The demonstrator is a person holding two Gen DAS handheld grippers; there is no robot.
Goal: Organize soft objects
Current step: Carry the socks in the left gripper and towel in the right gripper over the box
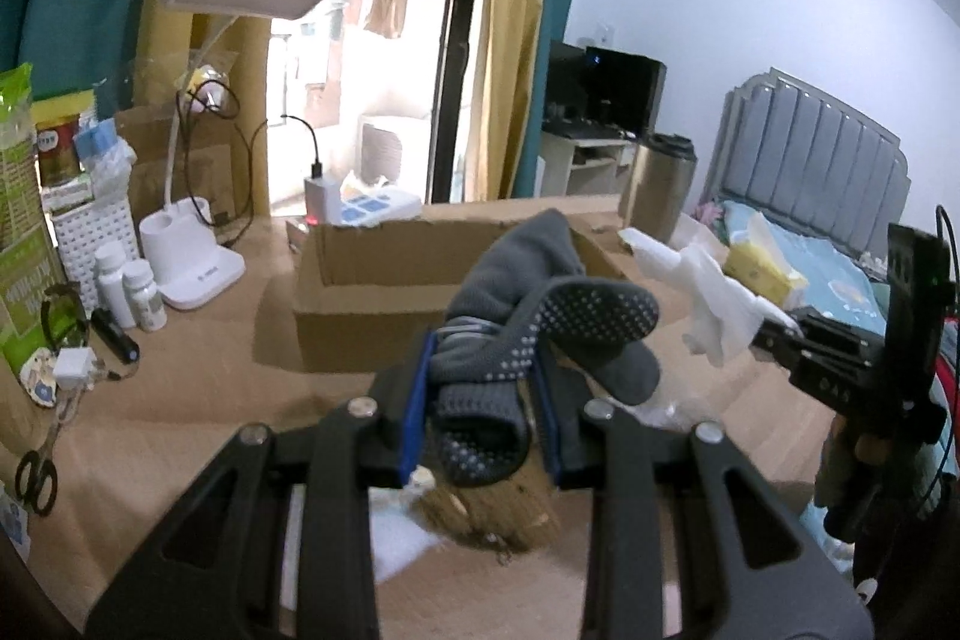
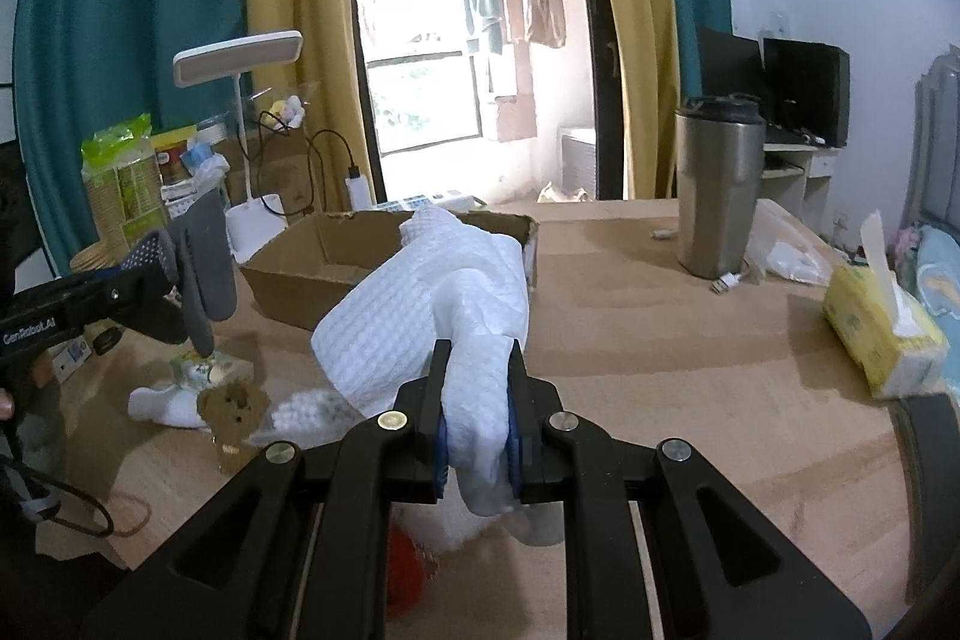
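My left gripper (image 1: 483, 388) is shut on a grey sock with white grip dots (image 1: 540, 328) and holds it above the table, just in front of an open cardboard box (image 1: 372, 274). My right gripper (image 2: 477, 400) is shut on a white waffle-weave cloth (image 2: 408, 310) and holds it up in front of the same box (image 2: 336, 256). In the left wrist view the right gripper (image 1: 774, 334) with the cloth (image 1: 708, 286) is at the right. In the right wrist view the left gripper (image 2: 153, 274) with the sock (image 2: 204, 268) is at the left.
A brown plush bear (image 2: 231, 415), a white sock (image 2: 165, 403) and a small patterned packet (image 2: 201, 370) lie on the table under the left gripper. A steel tumbler (image 2: 717, 184), tissue pack (image 2: 876, 334), desk lamp (image 1: 192, 244), bottles (image 1: 129, 286) and scissors (image 1: 36, 472) stand around.
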